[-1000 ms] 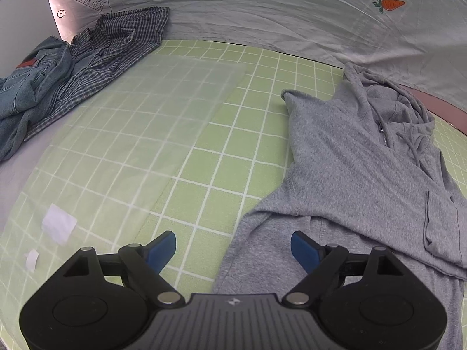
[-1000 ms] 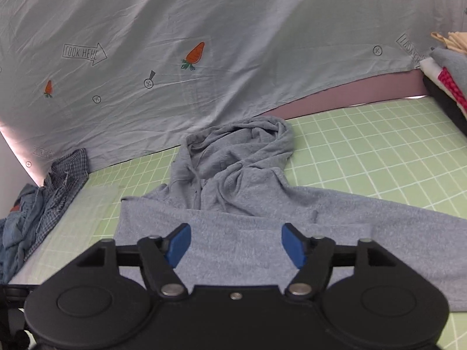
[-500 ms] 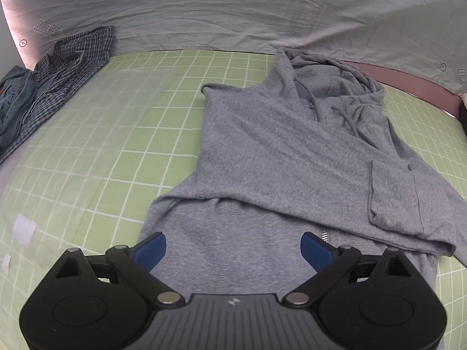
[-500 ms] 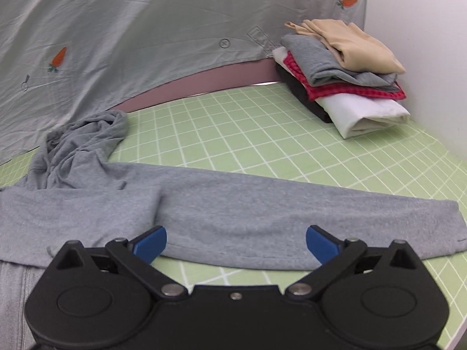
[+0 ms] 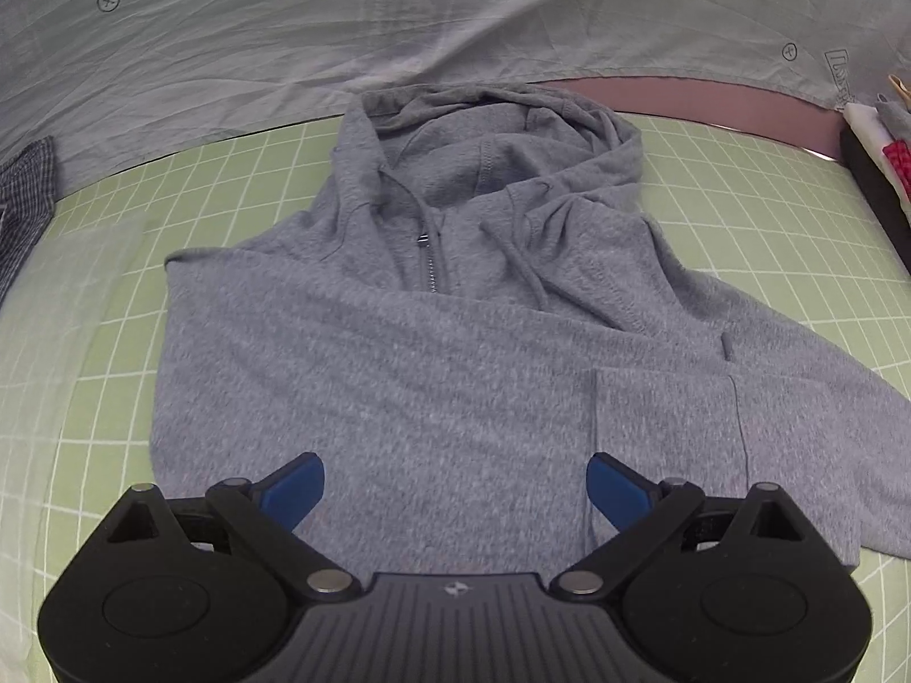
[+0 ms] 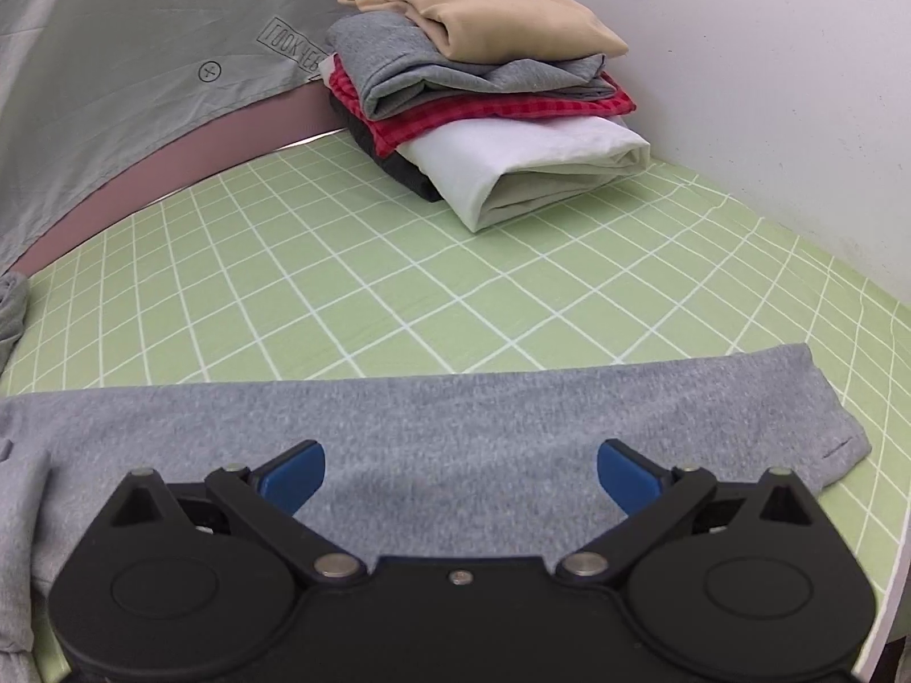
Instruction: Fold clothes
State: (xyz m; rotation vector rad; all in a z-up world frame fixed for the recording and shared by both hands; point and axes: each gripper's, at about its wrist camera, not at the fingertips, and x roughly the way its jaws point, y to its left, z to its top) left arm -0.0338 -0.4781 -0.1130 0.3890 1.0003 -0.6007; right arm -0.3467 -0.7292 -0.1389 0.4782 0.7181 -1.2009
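Grey hoodie [image 5: 398,375] flat on mat, both claws (empty) spread; sleeve [image 6: 512,421] outstretched

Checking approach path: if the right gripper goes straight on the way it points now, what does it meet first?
Most likely the grey hoodie sleeve, which lies flat across the green grid mat right ahead of the open right gripper. The folded clothes stack sits farther back. Height above the sleeve is unclear.

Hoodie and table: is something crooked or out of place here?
Nothing damaged or spilled. The hoodie lies flat, one sleeve stretched sideways, unfolded. The hood is rumpled. The folded stack leans a little, its layers unevenly aligned.
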